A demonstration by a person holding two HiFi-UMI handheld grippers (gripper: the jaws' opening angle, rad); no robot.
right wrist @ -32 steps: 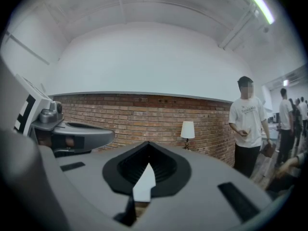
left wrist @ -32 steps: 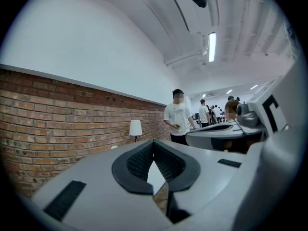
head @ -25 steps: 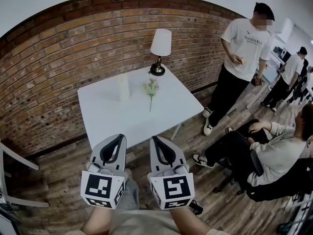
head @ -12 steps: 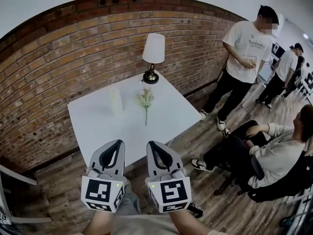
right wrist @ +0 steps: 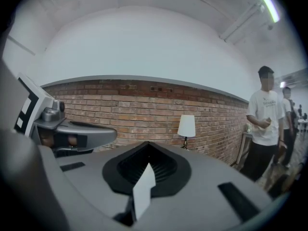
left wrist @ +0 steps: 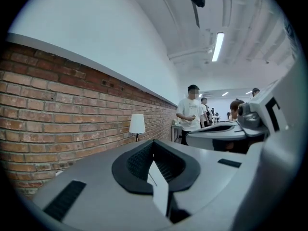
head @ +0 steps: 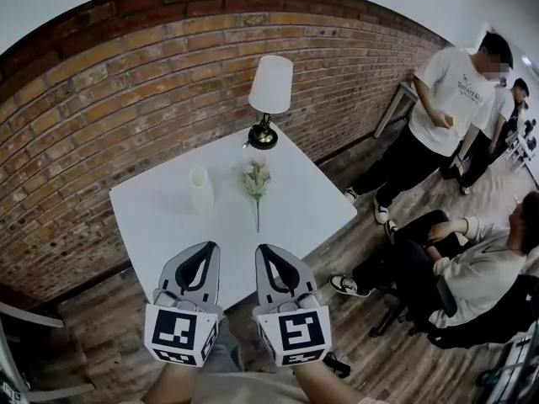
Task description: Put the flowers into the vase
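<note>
Left gripper (head: 210,245) and right gripper (head: 264,248) hide the table's (head: 164,217) near corner.

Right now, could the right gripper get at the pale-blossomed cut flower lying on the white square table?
Probably yes: only bare table lies between the shut right gripper and the flower; the white cylindrical vase stands apart beside it. The jaws must open first.

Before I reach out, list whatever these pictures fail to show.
- vase: head view, too small to tell whether it holds anything.
- flowers: head view, too small to count the blooms.
- table: head view, near corner partly covered by the left gripper and the right gripper.
- Both gripper views: vase, flowers and table are hidden behind each gripper's own body; only the lamp rises above it.
</note>
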